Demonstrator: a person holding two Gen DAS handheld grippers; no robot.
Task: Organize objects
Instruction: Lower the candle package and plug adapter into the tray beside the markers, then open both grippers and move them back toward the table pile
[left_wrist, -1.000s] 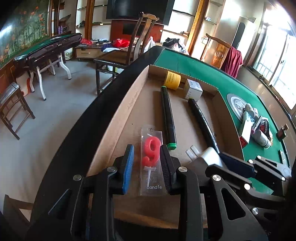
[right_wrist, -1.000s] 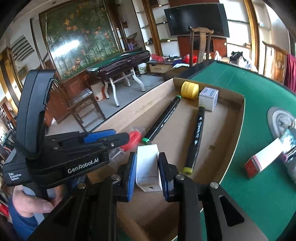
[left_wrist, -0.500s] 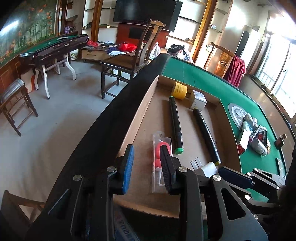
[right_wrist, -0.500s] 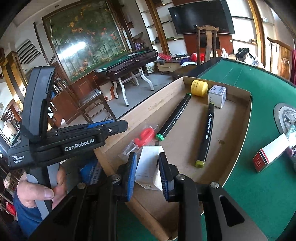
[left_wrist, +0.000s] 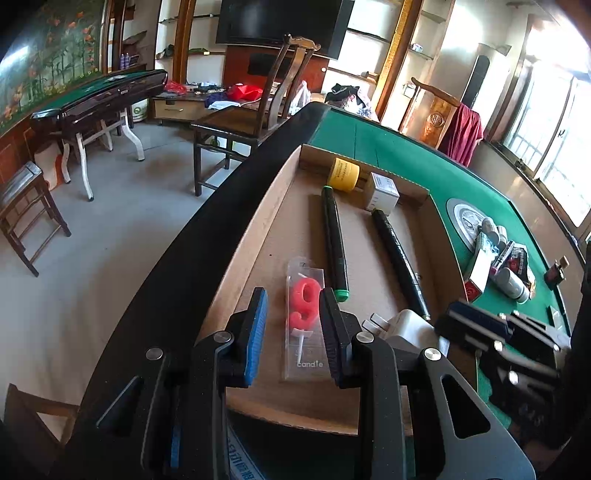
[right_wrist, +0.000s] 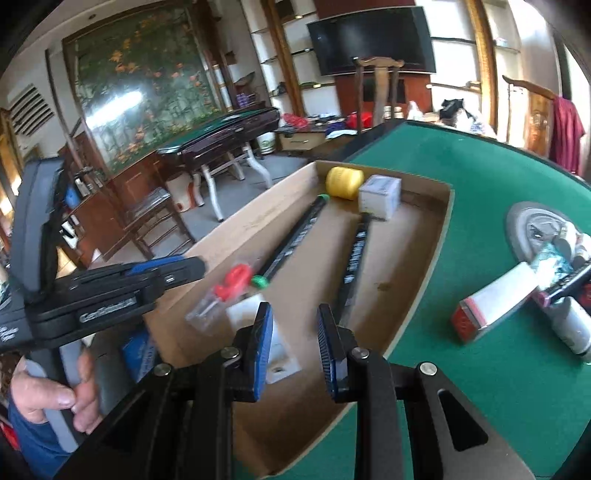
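The candle (left_wrist: 304, 302) and the white plug (left_wrist: 410, 325) lie in the cardboard box (left_wrist: 258, 229) beside two pens (left_wrist: 334, 243), so we think that step is done. Our left tool (left_wrist: 293, 306) and right tool (right_wrist: 294, 314) are narrow and hold nothing. Next, we think, the right tool must open wider and cross the box wall to the red and white pack (right_wrist: 495, 306) on the green counter (right_wrist: 480, 387).

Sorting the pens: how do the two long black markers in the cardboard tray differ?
The left marker shows green caps at both ends; the right marker shows no green, and its near tip is hidden or blurred. The right marker's far end nearly touches the white box; the left's points at the yellow roll. Both lie flat, roughly parallel.
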